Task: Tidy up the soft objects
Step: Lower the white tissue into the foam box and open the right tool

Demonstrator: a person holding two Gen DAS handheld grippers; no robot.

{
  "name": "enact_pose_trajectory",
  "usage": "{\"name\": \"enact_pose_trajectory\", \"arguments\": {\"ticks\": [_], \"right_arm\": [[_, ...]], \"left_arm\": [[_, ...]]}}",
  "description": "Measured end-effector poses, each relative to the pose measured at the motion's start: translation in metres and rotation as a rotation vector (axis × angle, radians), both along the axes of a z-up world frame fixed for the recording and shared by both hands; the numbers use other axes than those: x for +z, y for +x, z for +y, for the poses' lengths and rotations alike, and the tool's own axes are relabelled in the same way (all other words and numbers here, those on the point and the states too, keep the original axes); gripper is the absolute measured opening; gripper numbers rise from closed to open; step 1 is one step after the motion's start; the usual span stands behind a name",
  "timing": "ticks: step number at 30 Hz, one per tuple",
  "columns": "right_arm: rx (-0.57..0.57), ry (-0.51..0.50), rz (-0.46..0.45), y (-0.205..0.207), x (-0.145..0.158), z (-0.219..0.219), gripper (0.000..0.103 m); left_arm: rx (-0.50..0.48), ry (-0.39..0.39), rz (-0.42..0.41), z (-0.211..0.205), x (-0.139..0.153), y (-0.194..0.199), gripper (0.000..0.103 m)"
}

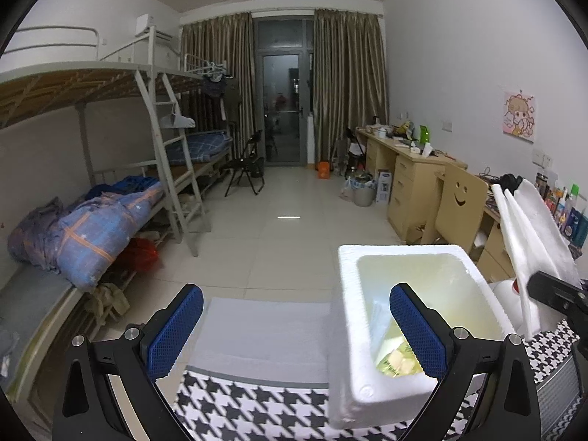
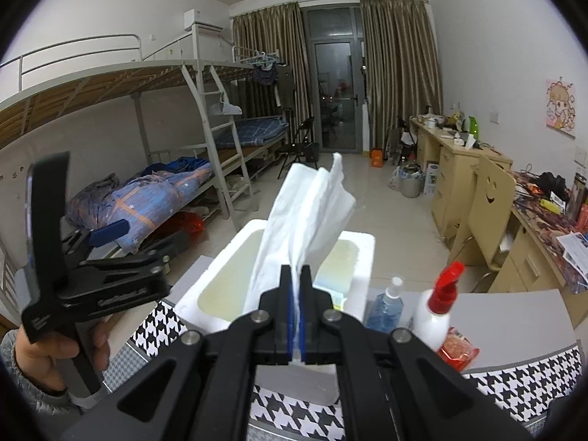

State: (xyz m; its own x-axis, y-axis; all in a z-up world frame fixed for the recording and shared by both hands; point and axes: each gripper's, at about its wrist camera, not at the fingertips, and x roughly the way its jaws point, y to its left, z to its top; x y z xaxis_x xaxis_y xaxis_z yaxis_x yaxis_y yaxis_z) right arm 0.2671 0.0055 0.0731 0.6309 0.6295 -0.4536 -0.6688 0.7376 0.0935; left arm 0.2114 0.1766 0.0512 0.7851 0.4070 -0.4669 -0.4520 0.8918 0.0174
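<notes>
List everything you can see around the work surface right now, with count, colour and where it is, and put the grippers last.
foam box: one, white, on the houndstooth cloth, open top
packet: one, yellow-green, inside the foam box
white sheet: one, white, clamped upright above the box
houndstooth cloth: one, black and white, covering the surface
pump bottle: one, clear blue, right of the box
spray bottle: one, white with red trigger, beside the pump bottle
red packet: one, by the spray bottle
left gripper: open, empty
right gripper: shut on the sheet
</notes>
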Motion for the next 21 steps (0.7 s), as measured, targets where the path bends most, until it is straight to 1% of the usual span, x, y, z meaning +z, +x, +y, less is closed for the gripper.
{"name": "enact_pose_trajectory", "arguments": {"ticks": [5, 10, 14, 21], "right_arm": [[0.008, -0.016, -0.003, 0.0, -0.003, 0.013, 0.004], [-0.002, -0.04, 0.004, 0.01, -0.01, 0.024, 0.004], [-0.02, -0.042, 0.022, 0.017, -0.014, 0.027, 0.004], [-0.032, -0.054, 0.059, 0.03, -0.022, 0.037, 0.004]], "left_arm": [[0.026, -0.015, -0.007, 0.01, -0.001, -0.011, 0.102], [0.052, -0.02, -0.016, 0.018, 0.0, -0.027, 0.102], [0.068, -0.02, -0.034, 0.018, 0.001, -0.038, 0.102], [0.068, -0.004, -0.025, 0.014, -0.003, -0.045, 0.102]]}}
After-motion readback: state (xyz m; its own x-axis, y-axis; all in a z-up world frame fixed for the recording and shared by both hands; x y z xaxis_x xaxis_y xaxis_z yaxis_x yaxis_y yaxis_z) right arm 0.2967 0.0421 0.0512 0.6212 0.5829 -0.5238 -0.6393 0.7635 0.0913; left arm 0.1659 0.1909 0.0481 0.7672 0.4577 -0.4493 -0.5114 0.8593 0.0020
